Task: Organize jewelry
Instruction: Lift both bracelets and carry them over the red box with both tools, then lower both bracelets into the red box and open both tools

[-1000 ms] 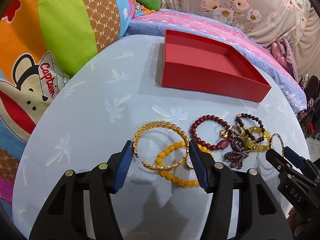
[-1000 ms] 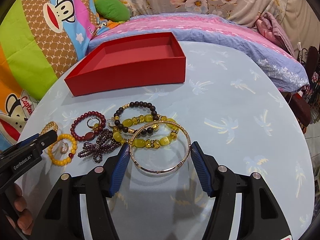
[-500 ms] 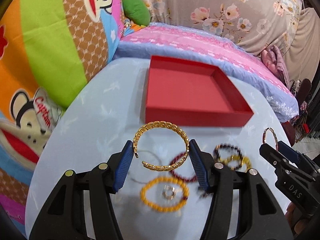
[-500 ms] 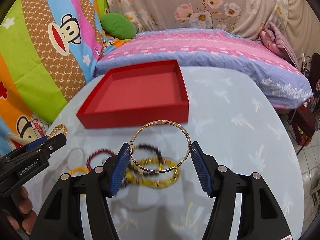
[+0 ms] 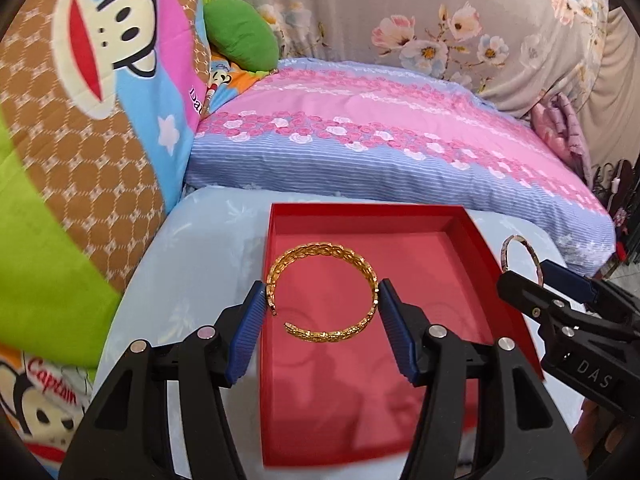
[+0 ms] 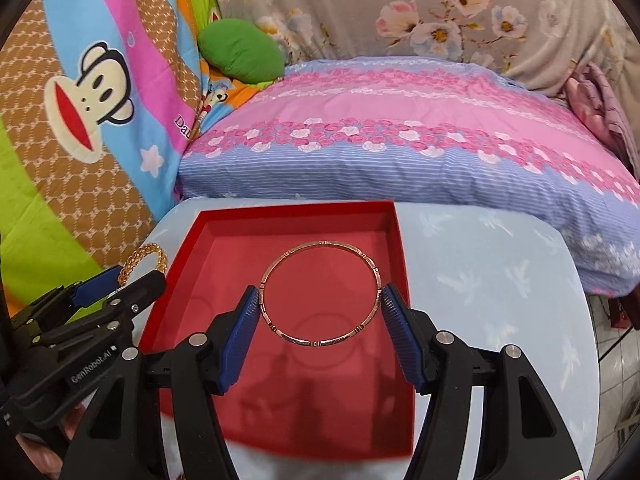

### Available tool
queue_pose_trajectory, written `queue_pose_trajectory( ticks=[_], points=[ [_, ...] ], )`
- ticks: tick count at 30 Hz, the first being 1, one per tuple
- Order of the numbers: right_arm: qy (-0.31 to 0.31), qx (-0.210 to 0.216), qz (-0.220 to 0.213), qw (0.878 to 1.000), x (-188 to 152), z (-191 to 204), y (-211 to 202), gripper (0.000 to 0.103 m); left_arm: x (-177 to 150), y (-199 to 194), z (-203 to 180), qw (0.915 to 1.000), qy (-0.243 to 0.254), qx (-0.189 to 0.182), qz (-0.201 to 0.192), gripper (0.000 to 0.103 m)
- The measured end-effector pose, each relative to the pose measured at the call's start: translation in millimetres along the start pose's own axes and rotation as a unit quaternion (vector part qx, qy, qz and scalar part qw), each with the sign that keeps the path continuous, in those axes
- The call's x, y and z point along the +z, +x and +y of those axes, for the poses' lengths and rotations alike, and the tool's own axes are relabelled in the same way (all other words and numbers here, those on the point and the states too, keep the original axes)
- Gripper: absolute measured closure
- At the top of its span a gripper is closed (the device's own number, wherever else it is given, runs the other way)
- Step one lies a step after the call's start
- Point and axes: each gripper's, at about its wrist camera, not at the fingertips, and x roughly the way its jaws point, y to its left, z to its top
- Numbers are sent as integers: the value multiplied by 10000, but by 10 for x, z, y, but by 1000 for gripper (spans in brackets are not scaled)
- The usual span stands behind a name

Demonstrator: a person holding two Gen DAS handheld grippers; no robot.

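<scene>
Both hand-held grippers have carried their bangles up off the counter (image 6: 500,280): the left hand-held gripper (image 5: 322,306) clamps the gold woven cuff (image 5: 324,292), the right hand-held gripper (image 6: 320,306) the thin bangle (image 6: 320,294), now over the red tray (image 5: 494,276).

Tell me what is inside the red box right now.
The visible floor of the red box is bare, showing only shadows. Both bangles hang above it in the grippers. Its near end is hidden behind the gripper bodies.
</scene>
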Motion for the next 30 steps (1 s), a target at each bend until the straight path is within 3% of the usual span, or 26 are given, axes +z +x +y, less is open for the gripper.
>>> queue_pose_trajectory(
  ticks=[8, 14, 18, 30],
  points=[
    [-177, -19, 624, 9979, 331, -24, 804, 43, 257, 677, 29, 9990, 118, 96, 421, 49],
    [-61, -32, 958, 9954, 331, -62, 1143, 43, 277, 981, 24, 9970, 114, 82, 757, 49],
    [-31, -54, 1000, 9950, 310, -66, 1200, 42, 264, 1053, 19, 9960, 113, 55, 879, 48],
    [-89, -178, 724, 9972, 328, -55, 1015, 42, 284, 939, -8, 9971, 175, 264, 687, 40]
  ],
)
